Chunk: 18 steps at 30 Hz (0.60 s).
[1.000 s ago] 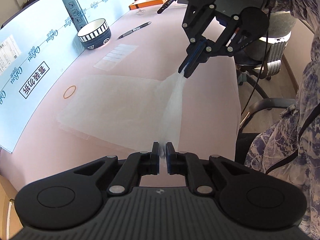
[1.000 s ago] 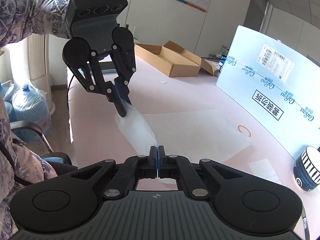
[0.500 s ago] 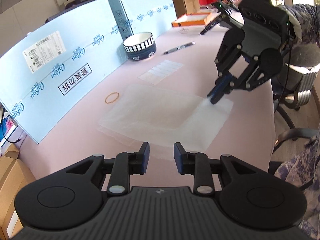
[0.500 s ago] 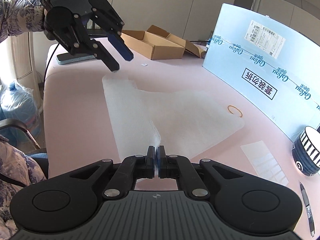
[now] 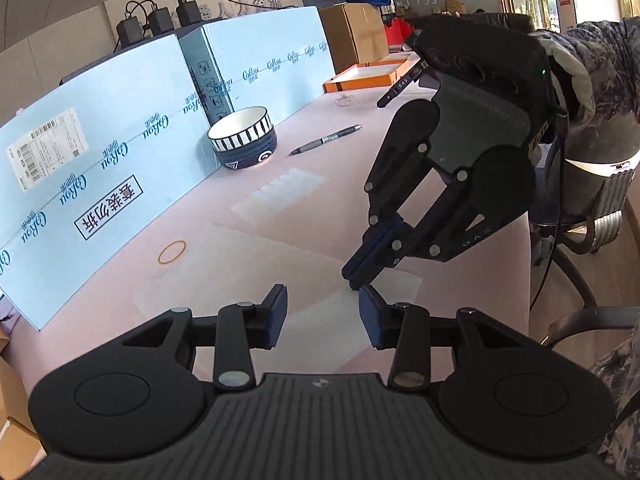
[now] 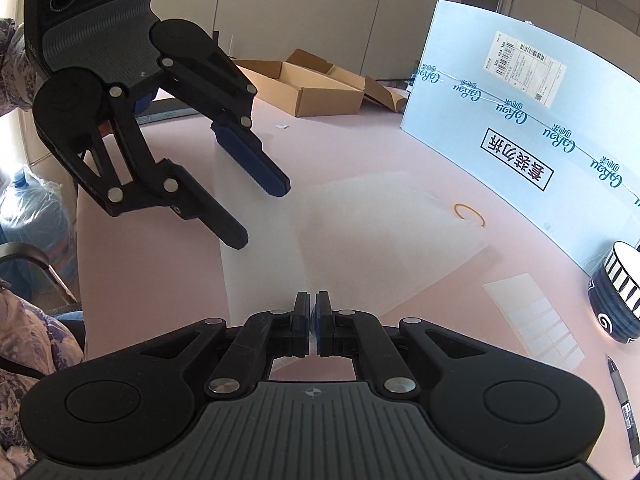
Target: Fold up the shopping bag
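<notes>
The translucent white shopping bag [image 5: 260,272] lies flat on the pink table [image 5: 460,292], with a folded strip along its near edge [image 6: 264,264]. My left gripper [image 5: 322,312] hovers just above that edge. Its jaws stand apart and are closing, and nothing is pinched between them. In the right wrist view it [image 6: 260,214] hangs over the bag's left part. My right gripper [image 6: 312,320] is shut on the bag's near edge, low at the table. In the left wrist view its tips [image 5: 354,282] rest on the bag beside my left gripper's right finger.
A rubber band [image 5: 172,252] lies beside the bag's far side. A striped bowl [image 5: 243,136], a pen [image 5: 326,139] and a small clear sheet [image 5: 284,194] lie beyond. Light-blue boxes [image 5: 100,160] wall the far edge. Cardboard boxes [image 6: 304,88] and an office chair [image 5: 592,200] stand around.
My left gripper let go of the bag and opened, then swung close to the right gripper. The lifted fold now lies flat on the table. My right gripper sank a little, still shut.
</notes>
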Motion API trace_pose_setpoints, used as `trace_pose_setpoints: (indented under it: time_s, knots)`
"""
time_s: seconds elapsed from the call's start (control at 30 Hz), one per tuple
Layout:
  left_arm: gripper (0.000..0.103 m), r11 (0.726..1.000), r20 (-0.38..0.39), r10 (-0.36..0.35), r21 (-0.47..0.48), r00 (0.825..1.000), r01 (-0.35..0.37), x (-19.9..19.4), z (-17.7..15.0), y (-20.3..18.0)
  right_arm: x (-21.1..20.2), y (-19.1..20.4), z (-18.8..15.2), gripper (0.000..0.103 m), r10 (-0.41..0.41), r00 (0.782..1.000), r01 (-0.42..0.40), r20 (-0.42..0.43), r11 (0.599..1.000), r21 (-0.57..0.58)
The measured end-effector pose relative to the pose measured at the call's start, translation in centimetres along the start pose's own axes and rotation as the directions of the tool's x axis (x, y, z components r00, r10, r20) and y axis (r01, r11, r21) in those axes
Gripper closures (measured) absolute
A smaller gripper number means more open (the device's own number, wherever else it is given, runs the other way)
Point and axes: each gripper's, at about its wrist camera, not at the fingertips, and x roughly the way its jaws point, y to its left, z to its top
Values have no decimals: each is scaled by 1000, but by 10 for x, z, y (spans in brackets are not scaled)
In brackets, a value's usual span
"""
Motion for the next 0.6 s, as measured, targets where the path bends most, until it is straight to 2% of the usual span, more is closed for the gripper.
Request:
trace_pose_setpoints:
  time_s: [0.1,0.2,0.37,0.5,0.6]
  knots:
    - [75,999,-60,32,1,998,-32,12,-13,2,2,1,-3,102,1,1000,-1,2,1000,-19]
    - [76,997,-73,16,-68,997,-21,12,-21,11,1,2,-6,99,-15,1000,15,5,999,-31]
    - [75,993,-115,23,-111,993,-36,0,-28,16,-8,-1,-13,94,-68,998,68,10,998,-13]
    - [67,989,-130,36,-137,991,-53,-8,-34,20,-22,0,-10,94,-109,992,108,57,994,16]
    - [63,989,-133,40,-139,990,-58,-10,-36,20,-38,4,1,94,-125,983,116,138,991,69]
